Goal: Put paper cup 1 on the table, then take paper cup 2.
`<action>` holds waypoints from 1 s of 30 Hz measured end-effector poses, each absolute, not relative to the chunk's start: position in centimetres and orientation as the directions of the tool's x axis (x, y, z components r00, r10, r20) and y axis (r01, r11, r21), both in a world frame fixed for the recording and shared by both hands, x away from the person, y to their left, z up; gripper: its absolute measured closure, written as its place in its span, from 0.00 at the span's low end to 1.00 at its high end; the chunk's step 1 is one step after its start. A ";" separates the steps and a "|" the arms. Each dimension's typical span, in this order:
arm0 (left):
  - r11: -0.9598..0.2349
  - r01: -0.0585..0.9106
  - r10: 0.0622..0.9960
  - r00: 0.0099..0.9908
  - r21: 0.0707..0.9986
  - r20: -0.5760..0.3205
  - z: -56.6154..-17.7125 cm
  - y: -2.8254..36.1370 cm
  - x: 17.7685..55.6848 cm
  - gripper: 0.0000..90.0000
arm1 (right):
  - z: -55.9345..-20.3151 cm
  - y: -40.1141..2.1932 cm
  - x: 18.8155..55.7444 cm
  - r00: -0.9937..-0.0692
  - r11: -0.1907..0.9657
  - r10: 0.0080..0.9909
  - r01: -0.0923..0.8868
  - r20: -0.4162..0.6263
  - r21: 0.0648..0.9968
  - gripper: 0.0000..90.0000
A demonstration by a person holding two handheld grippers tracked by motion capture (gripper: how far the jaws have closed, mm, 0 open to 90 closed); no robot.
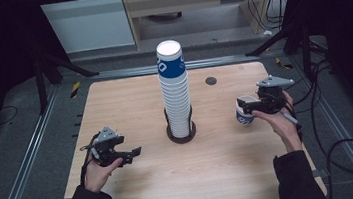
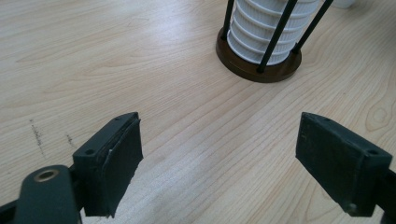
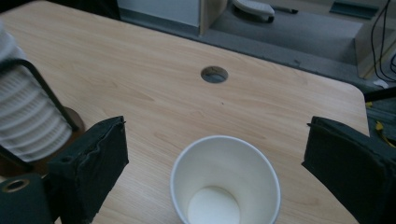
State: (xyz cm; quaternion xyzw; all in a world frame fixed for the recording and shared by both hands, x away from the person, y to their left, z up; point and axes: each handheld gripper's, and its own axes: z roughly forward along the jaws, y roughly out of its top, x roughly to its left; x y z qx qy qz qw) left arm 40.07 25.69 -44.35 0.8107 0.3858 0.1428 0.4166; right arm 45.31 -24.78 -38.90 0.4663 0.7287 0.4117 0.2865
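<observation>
R gripper (image 3: 215, 154): jaws wide apart, nothing pinched. A single paper cup (image 3: 225, 182) stands upright on the table (image 3: 154, 70) between and below the pads, clear of both. In the high view the R gripper (image 1: 253, 106) sits at the table's right side, right over that cup (image 1: 244, 113).

L gripper (image 2: 219, 158): jaws also wide, nothing between them, bare wood below. In the high view it (image 1: 125, 154) hangs low over the left-front of the table, well apart from the cups.

Cup stack (image 1: 174, 92): tall, in a dark wire holder (image 1: 181, 131) at table centre, top cup w/ blue band.

Step in hand, by judgement: the loose cup looks just set down. To do it well, lift the R gripper straight up, keep jaws wide until clear of the rim, no sideways drift, else the light cup tips.

Hard to make out:
- cup base and its contact w/ the table, cut off in the R gripper view;
- cup print, too small to read;
- stack top, cut off in both gripper views.
</observation>
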 end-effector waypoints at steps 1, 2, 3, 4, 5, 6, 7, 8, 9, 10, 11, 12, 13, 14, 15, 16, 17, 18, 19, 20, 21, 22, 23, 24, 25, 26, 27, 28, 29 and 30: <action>-0.354 0.506 0.744 0.662 0.786 -0.091 -44.3 25.7 40.1 0.16 | -38.5 -24.7 45.0 -0.405 0.217 0.914 0.431 -0.027 0.876 0.07; -0.355 0.506 0.744 0.662 0.786 -0.090 -44.3 25.7 40.1 0.16 | -38.1 -24.7 44.8 -0.414 0.207 0.910 0.418 -0.017 0.884 0.07; -0.355 0.506 0.744 0.662 0.786 -0.090 -44.3 25.7 40.1 0.16 | -38.1 -24.7 44.8 -0.414 0.207 0.910 0.418 -0.017 0.884 0.07; -0.354 0.507 0.746 0.660 0.786 -0.089 -44.3 25.7 40.1 0.16 | -37.3 -24.5 44.3 -0.432 0.186 0.902 0.393 0.002 0.901 0.08; -0.354 0.507 0.748 0.658 0.786 -0.088 -44.3 25.7 40.1 0.16 | -36.9 -24.3 44.1 -0.438 0.179 0.899 0.379 0.006 0.908 0.08; -0.353 0.506 0.749 0.657 0.787 -0.087 -44.3 25.7 40.1 0.17 | -36.4 -24.1 43.8 -0.449 0.173 0.893 0.367 0.012 0.914 0.08; -0.349 0.506 0.750 0.655 0.789 -0.089 -44.3 25.7 40.0 0.17 | -36.0 -23.8 43.6 -0.458 0.167 0.889 0.349 0.012 0.922 0.08; -0.346 0.508 0.751 0.654 0.789 -0.092 -44.2 25.7 40.0 0.17 | -35.6 -23.5 43.3 -0.470 0.164 0.883 0.335 0.014 0.928 0.08; -0.346 0.508 0.751 0.654 0.789 -0.092 -44.2 25.7 40.0 0.17 | -35.3 -23.2 43.1 -0.482 0.165 0.876 0.323 0.012 0.932 0.08; -0.347 0.506 0.750 0.656 0.790 -0.091 -44.2 25.7 40.0 0.17 | -35.3 -23.2 43.1 -0.482 0.165 0.876 0.323 0.012 0.932 0.08; -0.347 0.505 0.749 0.656 0.790 -0.090 -44.1 25.7 40.0 0.17 | -34.9 -22.8 42.9 -0.492 0.165 0.871 0.307 0.007 0.937 0.07; -0.348 0.506 0.750 0.655 0.790 -0.089 -44.1 25.7 40.0 0.17 | -34.1 -22.0 42.5 -0.520 0.167 0.854 0.282 0.004 0.945 0.07; -0.350 0.505 0.749 0.656 0.789 -0.088 -44.1 25.7 40.0 0.17 | -34.1 -22.0 42.5 -0.520 0.167 0.854 0.282 0.004 0.945 0.07; -0.353 0.504 0.750 0.657 0.789 -0.084 -44.2 25.6 40.0 0.17 | -33.3 -21.2 42.2 -0.542 0.169 0.841 0.259 -0.002 0.951 0.07; -0.356 0.503 0.750 0.656 0.788 -0.081 -44.2 25.6 40.0 0.17 | -33.0 -20.7 42.0 -0.557 0.166 0.831 0.249 0.000 0.954 0.08; -0.355 0.504 0.751 0.655 0.788 -0.081 -44.2 25.6 40.0 0.17 | -32.6 -20.3 41.9 -0.570 0.162 0.821 0.235 0.000 0.958 0.08; -0.352 0.505 0.752 0.654 0.788 -0.082 -44.2 25.6 40.0 0.17 | -32.3 -19.9 41.8 -0.580 0.159 0.815 0.221 -0.001 0.962 0.08; -0.350 0.505 0.753 0.652 0.789 -0.083 -44.2 25.6 39.9 0.17 | -32.0 -19.5 41.7 -0.590 0.154 0.807 0.212 0.001 0.965 0.07; -0.350 0.505 0.753 0.652 0.789 -0.083 -44.2 25.6 39.9 0.17 | -32.0 -19.5 41.7 -0.590 0.154 0.807 0.212 0.001 0.965 0.07; -0.349 0.503 0.754 0.652 0.791 -0.082 -44.1 25.6 39.9 0.17 | -31.4 -18.7 41.7 -0.604 0.155 0.797 0.193 -0.007 0.969 0.07; -0.349 0.503 0.754 0.652 0.791 -0.082 -44.1 25.6 39.9 0.17 | -31.4 -18.7 41.7 -0.604 0.155 0.797 0.193 -0.007 0.969 0.07; -0.348 0.502 0.754 0.652 0.792 -0.082 -44.1 25.6 39.9 0.17 | -31.1 -18.3 41.8 -0.611 0.151 0.791 0.183 -0.008 0.972 0.07; -0.350 0.500 0.753 0.653 0.792 -0.080 -44.1 25.6 40.0 0.17 | -30.8 -17.9 41.8 -0.619 0.145 0.785 0.176 -0.005 0.974 0.07; -0.353 0.501 0.754 0.653 0.790 -0.077 -44.1 25.5 39.9 0.17 | -30.2 -17.2 41.8 -0.630 0.136 0.777 0.157 -0.007 0.978 0.07; -0.353 0.501 0.754 0.653 0.790 -0.077 -44.1 25.5 39.9 0.17 | -29.9 -16.8 41.8 -0.636 0.128 0.772 0.151 -0.003 0.980 0.07; -0.354 0.499 0.752 0.654 0.791 -0.076 -44.1 25.5 39.9 0.17 | -29.6 -16.5 41.9 -0.643 0.118 0.766 0.146 0.003 0.982 0.07; -0.354 0.499 0.752 0.654 0.791 -0.076 -44.1 25.5 39.9 0.17 | -29.6 -16.5 41.9 -0.643 0.118 0.766 0.146 0.003 0.982 0.07; -0.356 0.497 0.751 0.657 0.791 -0.075 -44.1 25.4 39.9 0.17 | -29.0 -15.8 41.9 -0.652 0.117 0.759 0.136 0.000 0.984 0.07; -0.356 0.497 0.751 0.657 0.791 -0.075 -44.1 25.4 39.9 0.17 | -29.0 -15.8 41.9 -0.652 0.117 0.759 0.136 0.000 0.984 0.07; -0.356 0.498 0.751 0.656 0.791 -0.075 -44.1 25.4 39.9 0.17 | -28.5 -15.1 42.0 -0.662 0.117 0.750 0.125 -0.005 0.985 0.07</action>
